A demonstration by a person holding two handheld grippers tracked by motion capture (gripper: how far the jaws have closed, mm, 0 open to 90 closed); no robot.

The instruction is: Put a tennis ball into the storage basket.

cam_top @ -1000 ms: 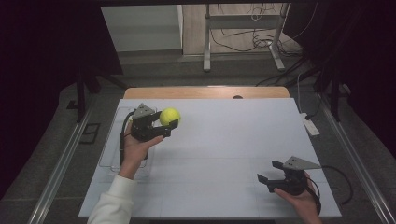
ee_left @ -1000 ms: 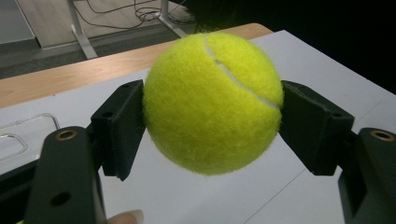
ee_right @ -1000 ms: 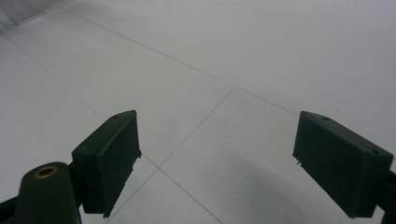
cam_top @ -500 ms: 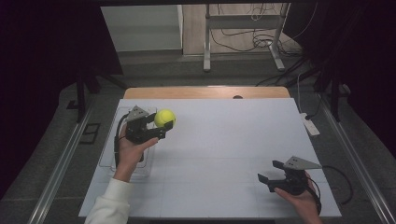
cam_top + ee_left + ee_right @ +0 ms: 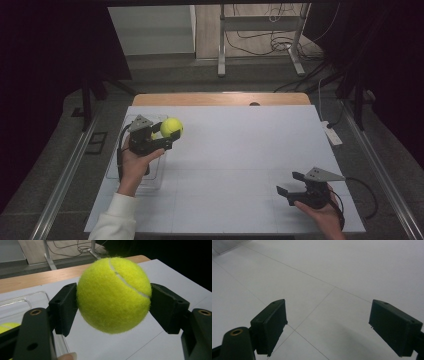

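Yellow and fuzzy, the round tennis ball (image 5: 113,293) sits pinched between our left gripper (image 5: 161,137)'s jaws — up off the white table (image 5: 240,150), right beside the clear plastic tray (image 5: 116,165). Our right gripper (image 5: 291,183) waits far off — jaws wide, holding nothing.

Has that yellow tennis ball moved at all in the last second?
Yes. The tennis ball, held in the left gripper, has drifted slightly left, toward the clear tray at the table's left edge.
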